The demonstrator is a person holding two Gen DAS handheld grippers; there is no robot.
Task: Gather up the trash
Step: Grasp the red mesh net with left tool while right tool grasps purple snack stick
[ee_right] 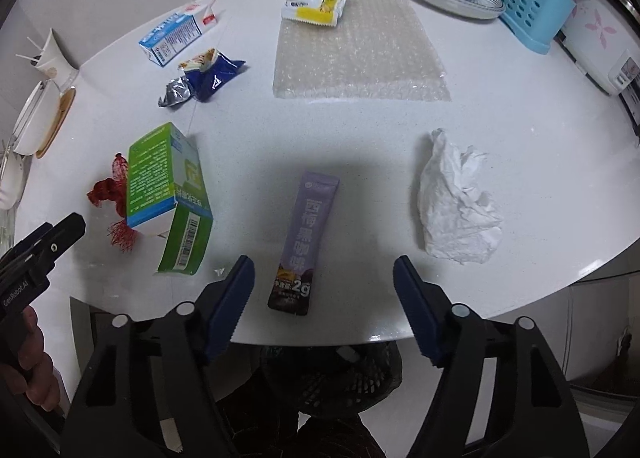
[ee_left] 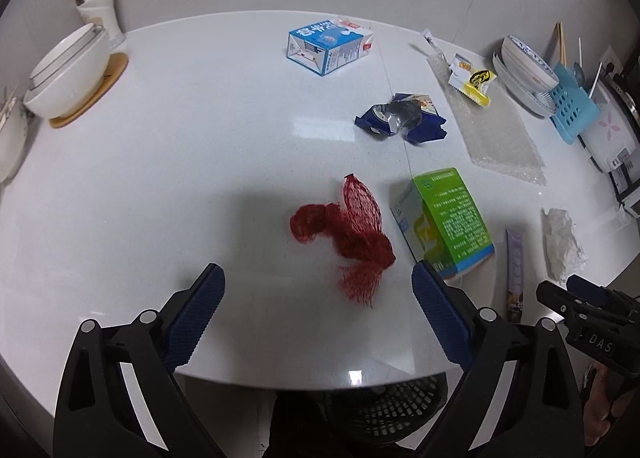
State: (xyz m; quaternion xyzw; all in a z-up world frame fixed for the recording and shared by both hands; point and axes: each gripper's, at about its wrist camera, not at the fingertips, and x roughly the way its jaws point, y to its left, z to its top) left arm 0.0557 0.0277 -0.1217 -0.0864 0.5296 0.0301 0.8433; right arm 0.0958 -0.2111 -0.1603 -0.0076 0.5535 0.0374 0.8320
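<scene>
While both tools hang above the near edge of the round white table (ee_right: 520, 138), each has its own piece of trash straight ahead of its fingers. The right gripper (ee_right: 324, 294) stands partly open with nothing pressed by its blue pads; the slim purple coffee sachet (ee_right: 306, 234) lies flat on the table just beyond and between the fingertips, its dark printed end nearest the tool. The sachet's long axis runs almost straight away from the gripper, tipped slightly to the right at its far end, so the jaws sit across its narrow width; by my judgement a short drop forward and down would bring them around it. The left gripper (ee_left: 318, 290) is spread wide and empty, and the crumpled red plastic mesh net (ee_left: 348, 234) lies ahead of it, a little nearer its right finger. The right hand is clearly nearer the sachet, the left nearer the net.

The opened green and white cardboard carton (ee_right: 168, 198) lies between the two pieces and, in the right wrist view, covers part of the net. The crumpled white tissue (ee_right: 456, 202) rests well to the right of the sachet. Under the table edge a dark perforated basket (ee_right: 340, 378) shows between the fingers, mostly hidden, and I cannot tell what it holds. The far items bend with the lens, and their small print is unreadable.
</scene>
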